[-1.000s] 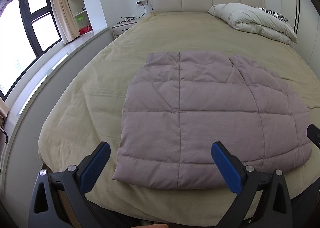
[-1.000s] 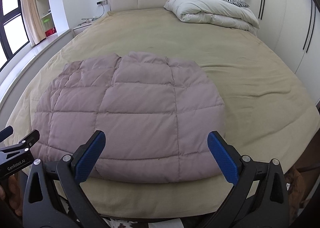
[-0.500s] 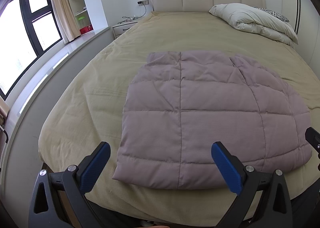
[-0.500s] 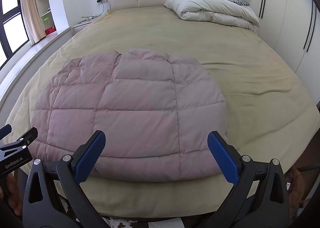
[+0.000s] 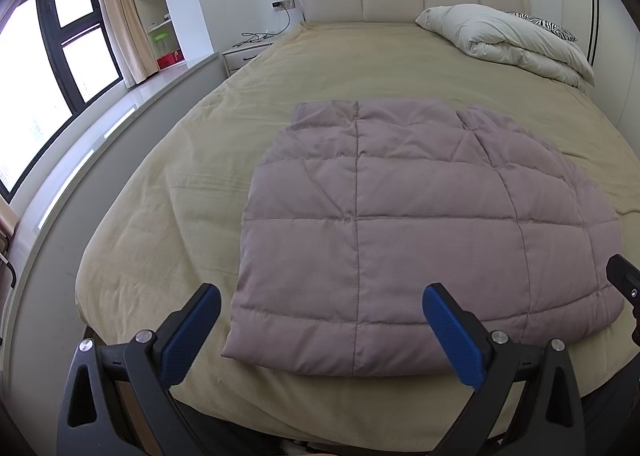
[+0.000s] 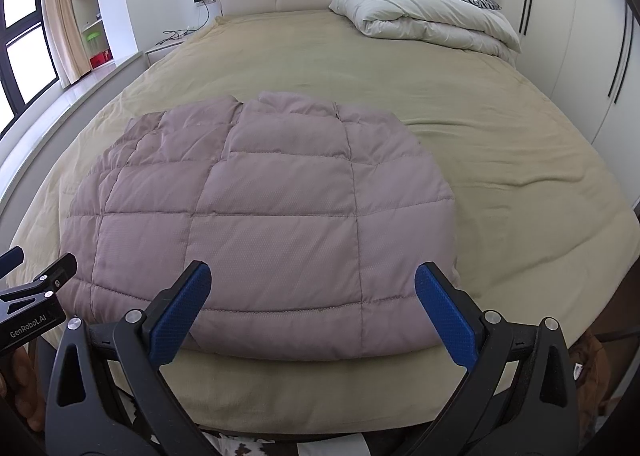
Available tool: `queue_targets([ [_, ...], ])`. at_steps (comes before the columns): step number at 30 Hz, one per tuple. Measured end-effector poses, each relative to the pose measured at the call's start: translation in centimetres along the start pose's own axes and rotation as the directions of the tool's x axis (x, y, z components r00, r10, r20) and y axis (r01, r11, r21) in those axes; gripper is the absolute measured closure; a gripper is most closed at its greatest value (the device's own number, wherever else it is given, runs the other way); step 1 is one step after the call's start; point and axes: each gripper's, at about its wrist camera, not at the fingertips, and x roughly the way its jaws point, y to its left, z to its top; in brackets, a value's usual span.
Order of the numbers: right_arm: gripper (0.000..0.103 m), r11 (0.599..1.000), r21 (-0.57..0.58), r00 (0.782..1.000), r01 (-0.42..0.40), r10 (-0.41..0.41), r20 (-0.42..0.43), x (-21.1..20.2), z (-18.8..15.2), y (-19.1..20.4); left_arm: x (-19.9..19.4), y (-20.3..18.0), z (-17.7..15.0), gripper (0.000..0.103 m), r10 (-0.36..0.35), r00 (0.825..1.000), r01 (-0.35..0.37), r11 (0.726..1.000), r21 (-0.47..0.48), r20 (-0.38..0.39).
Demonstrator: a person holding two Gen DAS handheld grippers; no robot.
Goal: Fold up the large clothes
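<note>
A mauve quilted down garment (image 5: 420, 228) lies spread flat on the bed (image 5: 168, 192), near the foot edge, far from the folded white duvet (image 5: 508, 40) at the headboard. The left hand-held gripper (image 5: 320, 320) is released, jaws wide apart, above the garment's near hem without touching. The right hand-held gripper (image 6: 312, 304) is also released and grasps nothing, over the same hem.

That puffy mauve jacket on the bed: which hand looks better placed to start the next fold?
Probably the left. The left gripper, jaws open, sits over the near left corner of the jacket, an easy edge to pinch. The right gripper, also open, faces the middle of the hem, away from any corner.
</note>
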Motion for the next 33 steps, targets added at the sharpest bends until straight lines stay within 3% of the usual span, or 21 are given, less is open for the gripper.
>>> queue_targets([
  [33,0.0,1.0,-0.002,1.0,0.003,-0.003,-0.006,0.2,-0.43,0.06,0.15,-0.3,-0.38,0.0,-0.005,1.0,0.005,1.0,0.012,-0.004],
])
